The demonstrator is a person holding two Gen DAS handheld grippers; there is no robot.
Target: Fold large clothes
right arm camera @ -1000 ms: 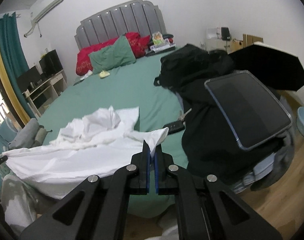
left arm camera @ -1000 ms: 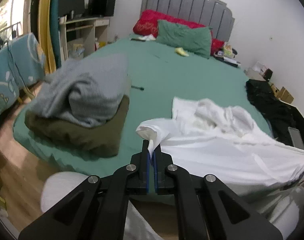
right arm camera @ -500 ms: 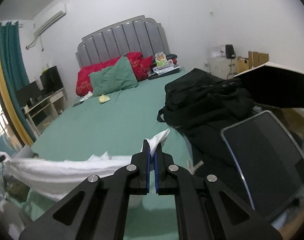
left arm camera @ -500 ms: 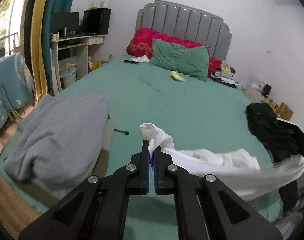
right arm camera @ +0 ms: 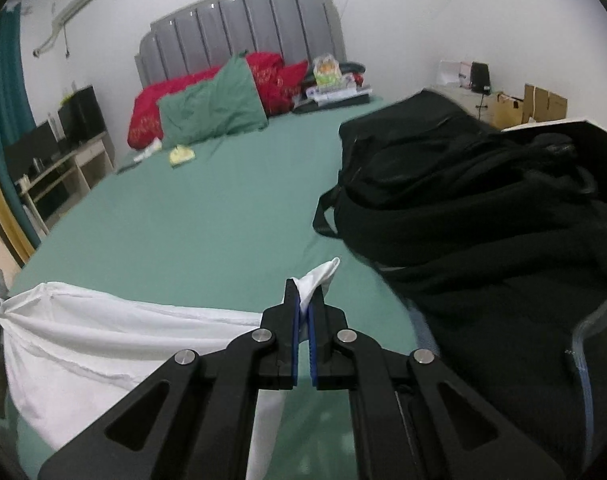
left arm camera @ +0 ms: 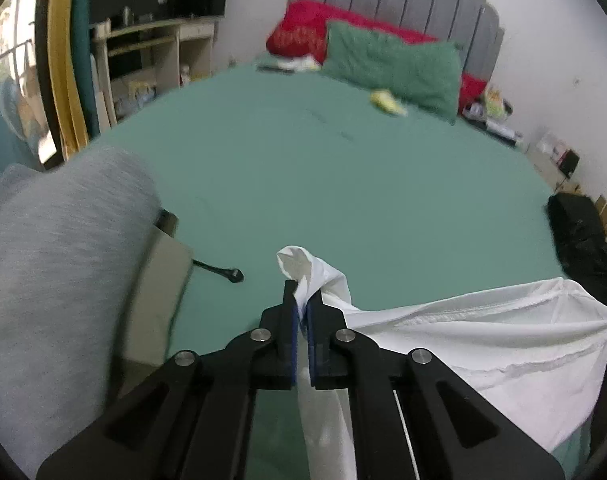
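A large white garment (left arm camera: 483,344) is stretched in the air between my two grippers, above the near part of the green bed (left arm camera: 343,168). My left gripper (left arm camera: 302,300) is shut on one corner, which sticks up past the fingertips. My right gripper (right arm camera: 303,300) is shut on the opposite corner of the white garment (right arm camera: 103,340). The cloth hangs down in a sheet below the taut top edge. Each view shows the other end bunched at the frame's edge.
A grey folded pile (left arm camera: 51,264) on an olive item lies at the bed's left. A black bag and black clothes (right arm camera: 483,216) with a tablet lie at the right. Green and red pillows (right arm camera: 211,108) sit by the grey headboard. A small black cable (left arm camera: 219,270) lies on the sheet.
Both grippers have lifted the white garment off the bed and pulled it taut; it lay crumpled a second ago. Both views have moved forward over the bed.
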